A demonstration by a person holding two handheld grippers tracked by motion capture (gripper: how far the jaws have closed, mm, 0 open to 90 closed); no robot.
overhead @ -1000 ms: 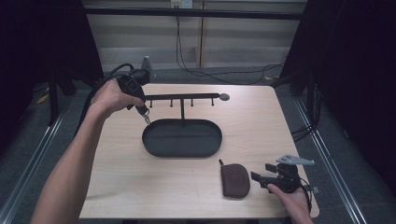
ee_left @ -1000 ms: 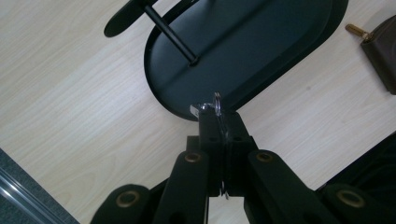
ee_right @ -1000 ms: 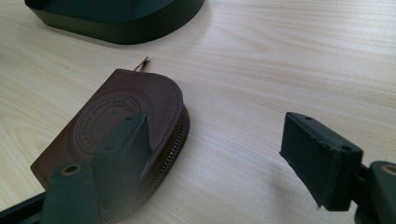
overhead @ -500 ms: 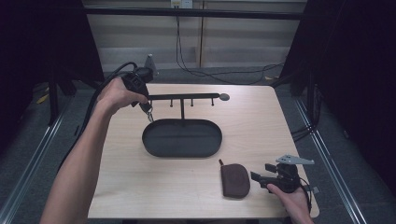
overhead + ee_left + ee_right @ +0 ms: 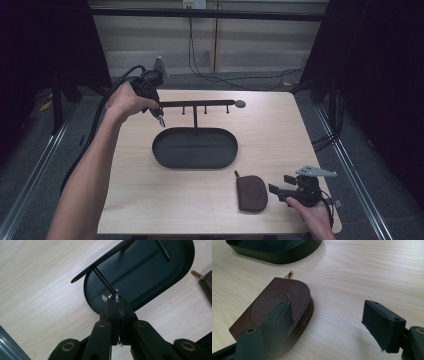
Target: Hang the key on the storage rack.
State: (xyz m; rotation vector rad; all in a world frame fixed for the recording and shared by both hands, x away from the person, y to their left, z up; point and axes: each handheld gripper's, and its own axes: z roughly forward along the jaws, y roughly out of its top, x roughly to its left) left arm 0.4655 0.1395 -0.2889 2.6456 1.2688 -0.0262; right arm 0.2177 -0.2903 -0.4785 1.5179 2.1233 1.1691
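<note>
- My left gripper (image 5: 161, 121) is raised at 10 o'clock of the table (image 5: 150, 200), above the left end of the rack (image 5: 200, 104). Its jaws are clamped together on a key ring (image 5: 117, 295).
- In the left gripper view the ring stands edge-on between the pads, just beside a peg (image 5: 103, 281) under the rack's bar. Whether ring and peg touch I cannot tell.
- The rack's post rises from the far edge of a black oval tray (image 5: 167, 155), which sits at the table's centre.
- My right gripper (image 5: 280, 186) rests low at 5 o'clock, jaws well apart, nothing between them.
- A brown pouch (image 5: 251, 192) lies flat just beside the right gripper, on its 9 o'clock side. In the right gripper view one finger (image 5: 278, 317) sits in front of the pouch's stamped face, and the other finger (image 5: 382, 325) stands over bare wood.
- The pouch has a zip along its curved edge, and its brass pull points toward the tray.
- Surface: light wood-grain top, square, with rounded corners. It looks clean and dry.
- Room: black curtains (image 5: 45, 45) hang at 9 and 3 o'clock. A pale panelled wall (image 5: 150, 35) runs along 12 o'clock, with loose cables (image 5: 210, 75) trailing to a grey floor.
- Metal rails (image 5: 30, 185) flank the table at both sides.
</note>
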